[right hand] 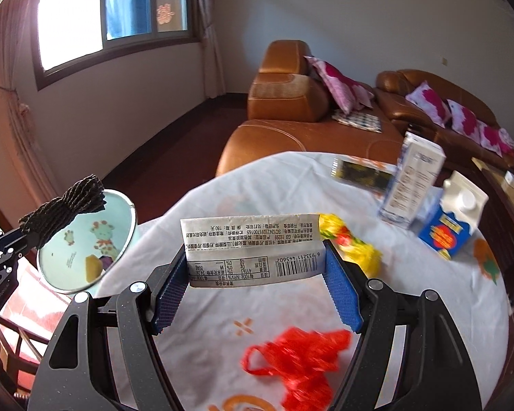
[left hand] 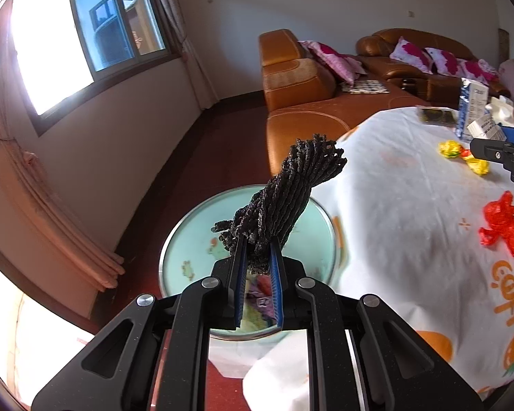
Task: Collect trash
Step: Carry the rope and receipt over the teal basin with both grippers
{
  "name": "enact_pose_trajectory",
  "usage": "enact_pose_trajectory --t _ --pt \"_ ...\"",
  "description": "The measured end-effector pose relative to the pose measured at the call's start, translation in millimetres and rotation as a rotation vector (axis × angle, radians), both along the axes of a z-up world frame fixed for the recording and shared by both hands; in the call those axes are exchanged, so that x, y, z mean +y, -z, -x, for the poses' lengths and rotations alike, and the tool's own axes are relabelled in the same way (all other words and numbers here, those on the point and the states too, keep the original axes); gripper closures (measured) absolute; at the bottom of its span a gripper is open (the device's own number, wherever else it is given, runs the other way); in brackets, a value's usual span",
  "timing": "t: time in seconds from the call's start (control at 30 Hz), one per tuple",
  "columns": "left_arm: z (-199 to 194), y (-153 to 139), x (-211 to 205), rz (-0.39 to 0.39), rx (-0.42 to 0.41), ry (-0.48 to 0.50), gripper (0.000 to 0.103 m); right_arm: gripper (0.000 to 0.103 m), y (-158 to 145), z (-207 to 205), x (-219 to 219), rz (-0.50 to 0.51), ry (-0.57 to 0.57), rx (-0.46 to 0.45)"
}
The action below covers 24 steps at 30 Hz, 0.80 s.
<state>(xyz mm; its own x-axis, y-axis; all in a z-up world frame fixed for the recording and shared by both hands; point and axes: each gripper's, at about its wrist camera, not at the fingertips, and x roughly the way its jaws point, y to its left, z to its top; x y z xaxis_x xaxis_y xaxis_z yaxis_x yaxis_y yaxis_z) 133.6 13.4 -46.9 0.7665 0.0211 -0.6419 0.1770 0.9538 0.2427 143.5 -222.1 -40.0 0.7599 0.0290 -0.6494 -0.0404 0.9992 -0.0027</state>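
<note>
While my left gripper (left hand: 258, 257) pinches a twisted black mesh scrap (left hand: 288, 195) by its lower end, the scrap sticks up over the mint-green trash bin (left hand: 181, 239) beside the table. Bin wall carries cartoon animal prints; scraps already lie at the bottom.

My right gripper (right hand: 255, 267) is spread wide but clamped across a white printed wrapper (right hand: 253, 250), pads on both edges, held above the tablecloth (right hand: 222, 188). Print reads upside down: barcode 6 933211 445602, "GB 19299", "180", a nutrition table with "411" and "NRV%".

On the cloth: a red plastic bag (right hand: 301, 359) under the right gripper, a yellow crumpled wrapper (right hand: 353, 246) just behind the right pad, a tall white-and-blue carton (right hand: 411, 185), a blue gable-top carton (right hand: 452, 219) beside it, and a dark flat packet (right hand: 359, 171), blurred. Orange lettering on the cloth's edge, not legible.
</note>
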Motion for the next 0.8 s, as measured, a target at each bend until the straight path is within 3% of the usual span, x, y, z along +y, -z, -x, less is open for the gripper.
enact_pose_trajectory --t 0.27,0.8 --pt "-10 3 18 -0.071 -0.031 -0.081 0.090 0.030 5 -24 33 0.024 -0.066 -0.009" --pt "-27 10 54 -0.122 -0.029 -0.189 0.090 0.030 19 -53 102 0.088 -0.192 -0.007"
